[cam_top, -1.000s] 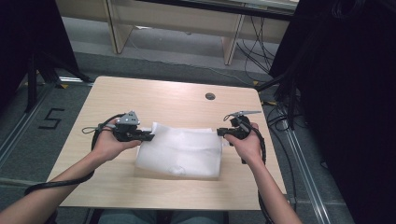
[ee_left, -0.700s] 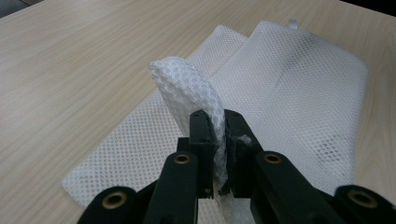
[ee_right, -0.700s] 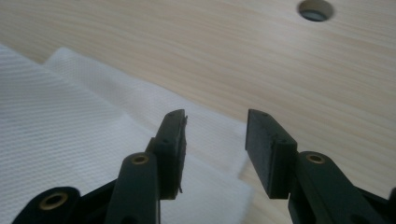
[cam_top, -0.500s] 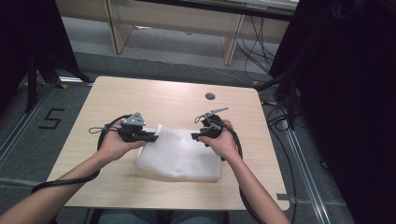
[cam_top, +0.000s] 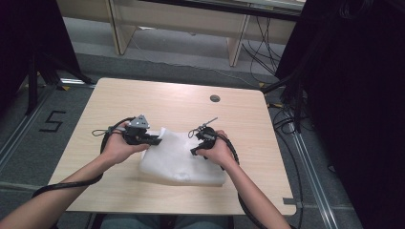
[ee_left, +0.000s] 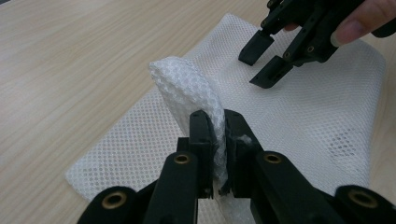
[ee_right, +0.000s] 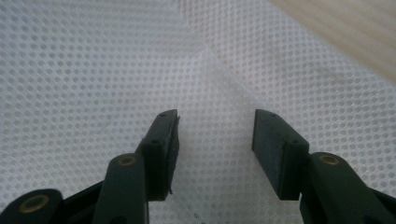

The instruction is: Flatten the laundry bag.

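Lab: floor rails point(cam_top: 305, 157), cables point(cam_top: 286, 119) (taped 5 point(cam_top: 52, 121)).

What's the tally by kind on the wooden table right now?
White mesh fabric bag: 1
Black two-jaw grippers: 2, the left gripper clamped on a raised fold of the bag, the right gripper open just above it
Small dark round disc set in the tabletop: 1
Total: 4
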Available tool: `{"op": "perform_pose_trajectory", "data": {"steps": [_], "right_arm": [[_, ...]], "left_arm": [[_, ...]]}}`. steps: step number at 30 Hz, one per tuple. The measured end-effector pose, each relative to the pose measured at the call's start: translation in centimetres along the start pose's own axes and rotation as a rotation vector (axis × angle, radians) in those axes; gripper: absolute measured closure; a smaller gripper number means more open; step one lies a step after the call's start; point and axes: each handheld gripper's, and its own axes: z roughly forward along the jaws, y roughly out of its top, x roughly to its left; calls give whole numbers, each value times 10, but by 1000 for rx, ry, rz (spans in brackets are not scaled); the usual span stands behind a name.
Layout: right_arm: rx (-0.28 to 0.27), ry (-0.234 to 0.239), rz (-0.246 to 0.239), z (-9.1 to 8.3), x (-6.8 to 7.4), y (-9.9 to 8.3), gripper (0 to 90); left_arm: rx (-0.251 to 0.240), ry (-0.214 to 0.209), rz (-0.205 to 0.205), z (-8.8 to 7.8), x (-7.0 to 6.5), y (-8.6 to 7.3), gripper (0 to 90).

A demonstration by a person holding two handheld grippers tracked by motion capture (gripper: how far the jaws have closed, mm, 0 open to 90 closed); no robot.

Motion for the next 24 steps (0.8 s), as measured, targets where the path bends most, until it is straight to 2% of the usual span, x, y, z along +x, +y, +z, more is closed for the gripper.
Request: {"op": "perform_pose_trajectory", "data": {"steps": [2, 3, 4, 6, 10, 12, 16, 17, 18, 19, 20, 23, 24], "right_arm": [[-8, 0, -19, 2, -2, -1, 529], [-8, 2, -14, 2, -2, 0, 530], [3, 3, 20, 0, -1, 1, 528], [-18, -8, 11, 0, -4, 2, 526], [-50, -19, 55, -3, -10, 8, 524], [-62, -27, 61, -3, -12, 10, 524], [-50, -19, 63, 0, -14, 12, 537], [-55, -19, 81, -1, -14, 13, 542], [-88, -23, 54, 0, -17, 14, 547], [-92, -21, 56, 0, -18, 15, 547], [-84, -15, 73, 1, -18, 15, 547], [-47, -2, 63, 6, -16, 15, 542], [-47, 5, 43, 8, -16, 15, 537]], "left_arm": [[4, 4, 1, -1, 0, 0, 827], [6, 4, -8, -1, 0, 0, 828], [9, 2, -10, -1, 0, 0, 827], [5, -3, -4, 0, 1, 0, 827], [13, 3, -4, 0, 1, -1, 827], [15, 2, -5, 0, 2, -1, 827], [19, -2, -10, 2, 2, -1, 826], [27, -3, -13, 2, 3, -2, 827], [31, 3, -12, 3, 3, -2, 826], [35, 2, -18, 3, 3, -2, 826], [32, -1, -12, 4, 4, -3, 826], [36, -2, -19, 6, 5, -4, 826], [39, -2, -22, 6, 5, -4, 826]]}}
